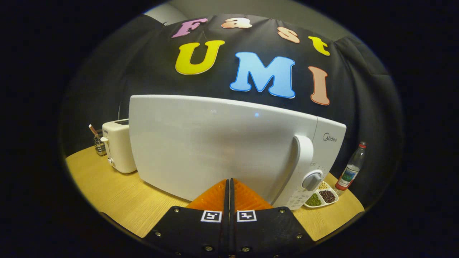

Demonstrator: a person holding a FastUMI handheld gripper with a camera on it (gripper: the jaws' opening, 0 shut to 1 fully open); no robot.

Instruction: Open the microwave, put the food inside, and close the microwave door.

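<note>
Facing white microwave [222, 150], door closed | tongs [228, 184] pressed together, empty, seemingly touching the door

The brand name "Midea" stands in grey on the upper right panel of the white microwave [222, 143], above its dial, while the label on the bottle [349, 172] beside it is too small to read.
</note>
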